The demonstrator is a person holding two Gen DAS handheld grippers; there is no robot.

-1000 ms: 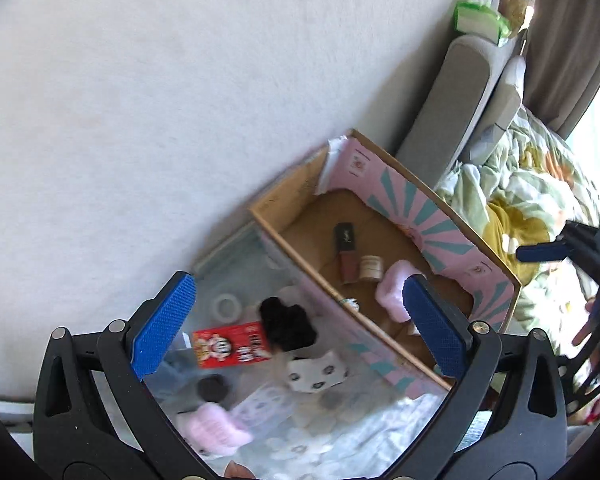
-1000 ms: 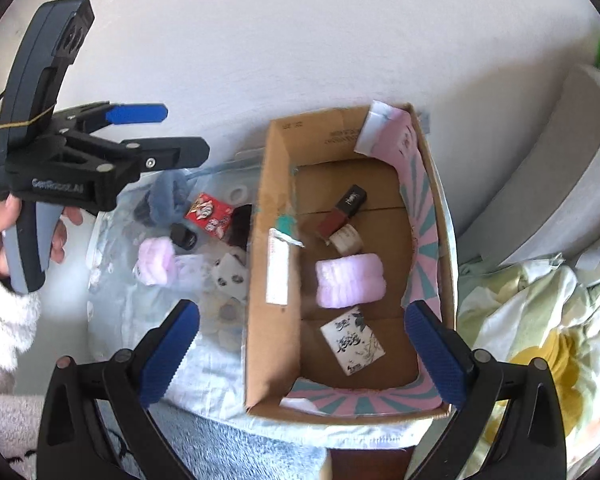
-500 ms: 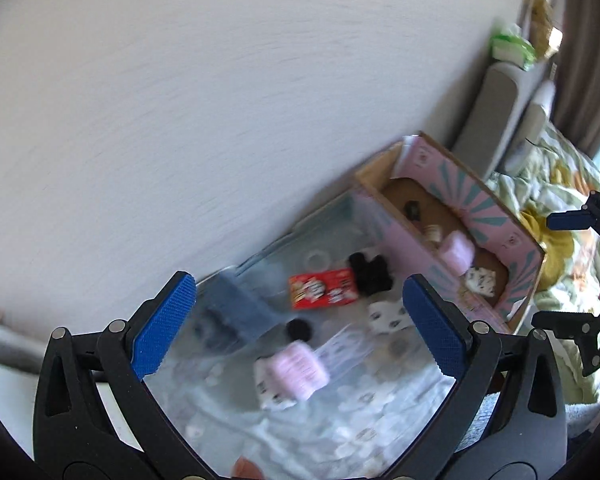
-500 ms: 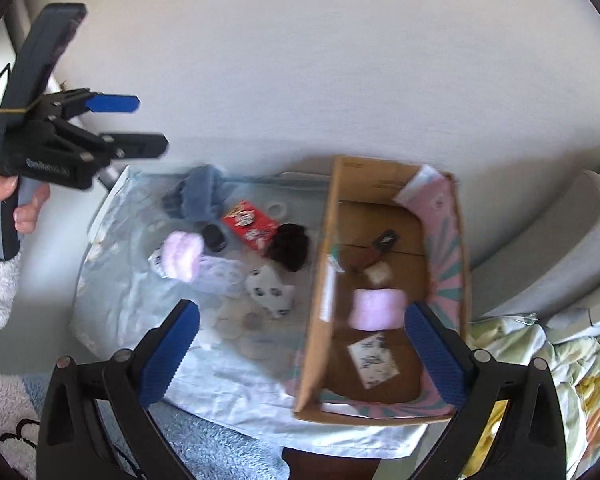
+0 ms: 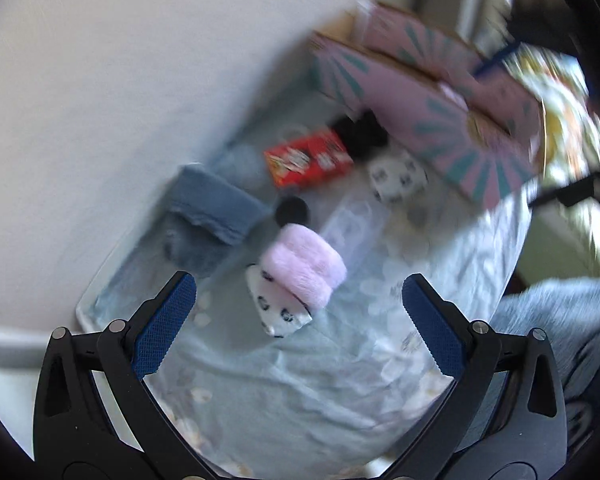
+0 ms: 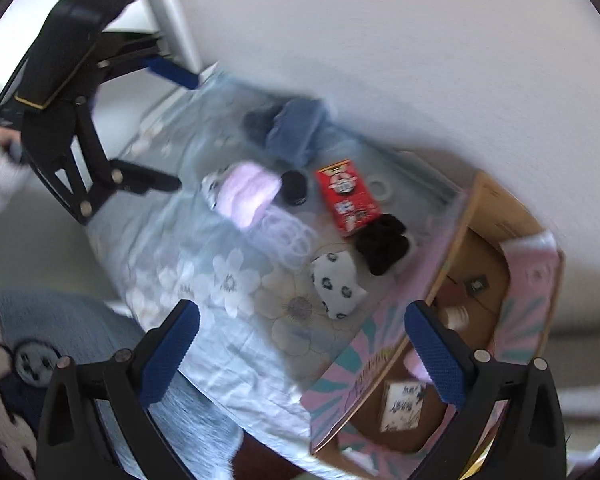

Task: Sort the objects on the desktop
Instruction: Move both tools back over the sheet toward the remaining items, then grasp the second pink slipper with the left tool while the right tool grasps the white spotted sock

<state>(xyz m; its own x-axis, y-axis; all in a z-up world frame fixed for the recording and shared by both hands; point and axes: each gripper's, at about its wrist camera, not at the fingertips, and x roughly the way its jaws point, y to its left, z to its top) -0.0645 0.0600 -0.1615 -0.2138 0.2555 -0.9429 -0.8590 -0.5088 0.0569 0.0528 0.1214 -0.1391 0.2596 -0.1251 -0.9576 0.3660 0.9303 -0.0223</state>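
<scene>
Both grippers hang with fingers apart and empty: the left gripper (image 5: 298,322) above a fluffy pink rolled towel (image 5: 304,270) on the floral-clothed bench (image 6: 236,344), the right gripper (image 6: 300,354) near the pink-and-teal cardboard box (image 6: 496,220). A glossy red packet (image 6: 348,196) lies between a folded blue cloth (image 6: 296,132) and black fuzzy socks (image 6: 382,246).

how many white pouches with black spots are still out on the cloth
2. One pouch lies near the cardboard box, just below the black fabric bundle. The other is partly tucked under the pink fluffy roll. More could be hidden under other items.
</scene>
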